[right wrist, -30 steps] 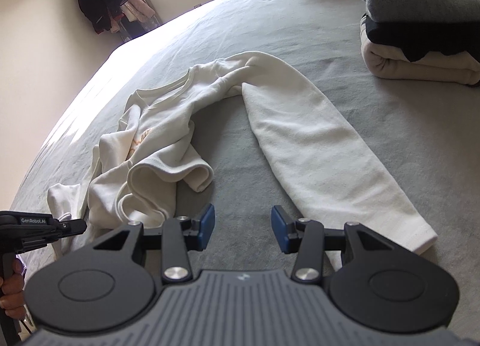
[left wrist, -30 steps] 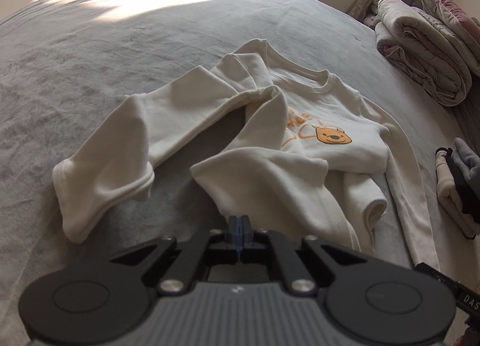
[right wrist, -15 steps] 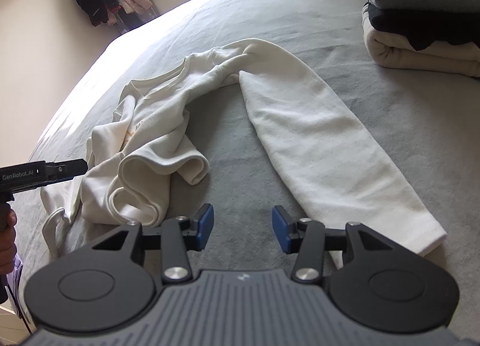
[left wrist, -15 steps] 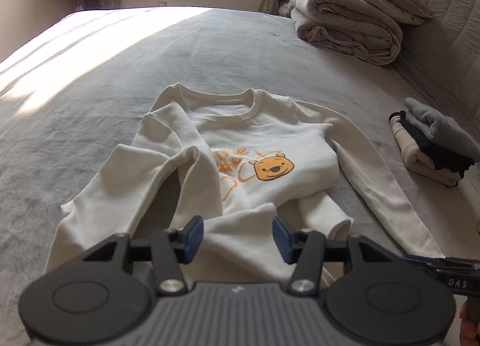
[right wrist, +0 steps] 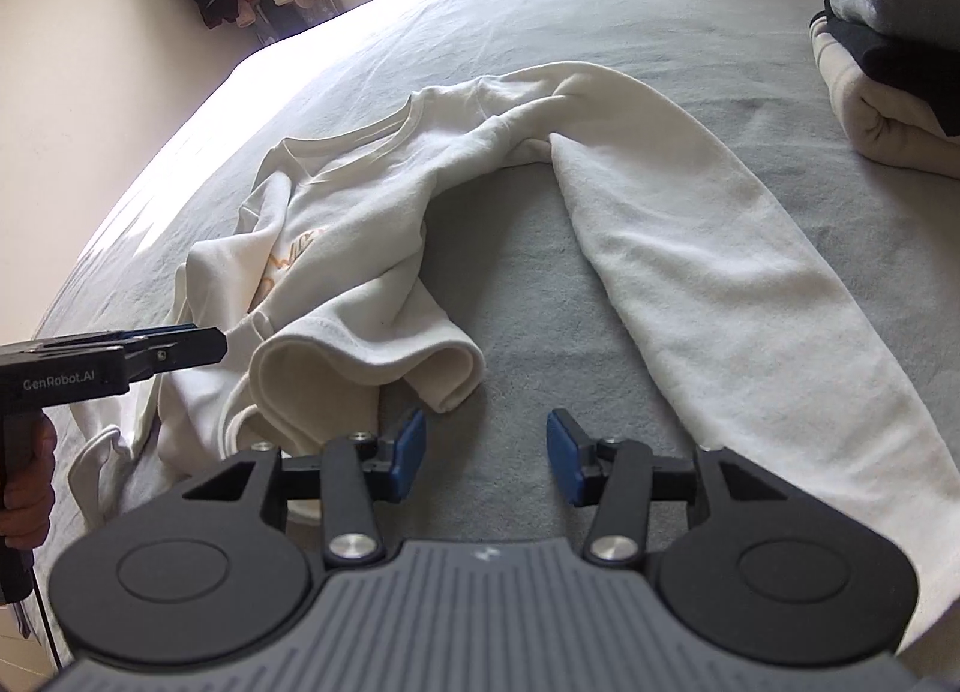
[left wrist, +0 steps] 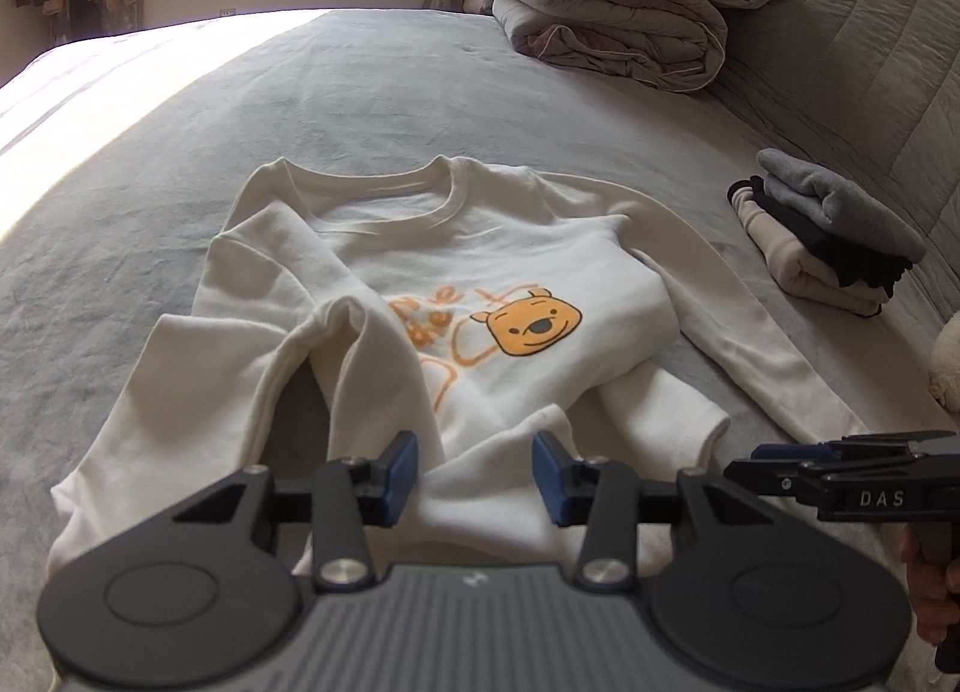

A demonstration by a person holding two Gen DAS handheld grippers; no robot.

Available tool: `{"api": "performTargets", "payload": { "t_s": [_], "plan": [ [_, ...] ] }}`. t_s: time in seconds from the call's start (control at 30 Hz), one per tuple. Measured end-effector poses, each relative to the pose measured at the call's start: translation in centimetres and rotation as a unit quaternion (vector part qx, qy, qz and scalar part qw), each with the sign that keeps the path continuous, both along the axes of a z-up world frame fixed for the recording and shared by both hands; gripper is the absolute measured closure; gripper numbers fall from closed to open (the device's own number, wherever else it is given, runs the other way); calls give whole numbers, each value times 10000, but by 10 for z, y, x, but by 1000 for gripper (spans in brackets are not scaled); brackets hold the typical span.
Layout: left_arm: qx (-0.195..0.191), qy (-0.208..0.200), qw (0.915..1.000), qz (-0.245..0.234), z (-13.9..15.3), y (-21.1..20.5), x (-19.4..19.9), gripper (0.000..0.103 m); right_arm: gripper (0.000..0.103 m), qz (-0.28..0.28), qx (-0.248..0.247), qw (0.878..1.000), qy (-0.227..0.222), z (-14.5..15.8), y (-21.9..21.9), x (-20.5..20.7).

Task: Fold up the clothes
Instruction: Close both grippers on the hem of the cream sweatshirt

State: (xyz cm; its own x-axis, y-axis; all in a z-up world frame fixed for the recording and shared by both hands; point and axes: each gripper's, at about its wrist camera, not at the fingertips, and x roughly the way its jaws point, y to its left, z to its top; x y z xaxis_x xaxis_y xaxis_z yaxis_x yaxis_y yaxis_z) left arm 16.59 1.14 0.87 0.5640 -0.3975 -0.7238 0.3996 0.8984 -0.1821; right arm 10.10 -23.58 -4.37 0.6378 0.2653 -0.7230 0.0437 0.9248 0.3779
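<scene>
Left wrist view: spread left hand-held gripper (left wrist: 474,479), just narrowing, straddles sweatshirt (left wrist: 480,284) hem.

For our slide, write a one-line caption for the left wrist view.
Open left gripper above a rumpled cream sweatshirt with a bear print on a grey bed.

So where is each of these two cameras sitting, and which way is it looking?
Left wrist view: sits on the left gripper, looking along its open fingers over the cream sweatshirt on the grey bed; the right gripper and fingers of a hand show at the right edge.
Right wrist view: sits on the right gripper, jaws open over bare bedcover beside a sleeve; the left gripper and a hand show at the left edge.
Shared: the sweatshirt, the bed, the folded pile.
</scene>
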Motion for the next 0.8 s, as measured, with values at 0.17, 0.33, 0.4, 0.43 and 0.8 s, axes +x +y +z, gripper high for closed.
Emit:
{"api": "performTargets", "payload": {
  "t_s": [0.17,0.33,0.4,0.43,0.8],
  "plan": [
    [-109,79,9999,-78,-6,9,1,61,54,22,-333,9990,-313,-4,21,15],
    [-258,211,9994,41,-11,15,-9,97,94,56,-689,9969,-367,-2,27,17],
    [-324,124,9993,123,-10,20,-17,100,95,-20,-875,9953,-404,4,26,13],
    [-362,71,9992,166,-9,23,-22,101,95,-72,-1004,9940,-420,8,25,11],
    [-982,-339,9921,699,21,65,-70,102,96,-226,-2464,9660,-752,53,10,-35]
  ]
}}
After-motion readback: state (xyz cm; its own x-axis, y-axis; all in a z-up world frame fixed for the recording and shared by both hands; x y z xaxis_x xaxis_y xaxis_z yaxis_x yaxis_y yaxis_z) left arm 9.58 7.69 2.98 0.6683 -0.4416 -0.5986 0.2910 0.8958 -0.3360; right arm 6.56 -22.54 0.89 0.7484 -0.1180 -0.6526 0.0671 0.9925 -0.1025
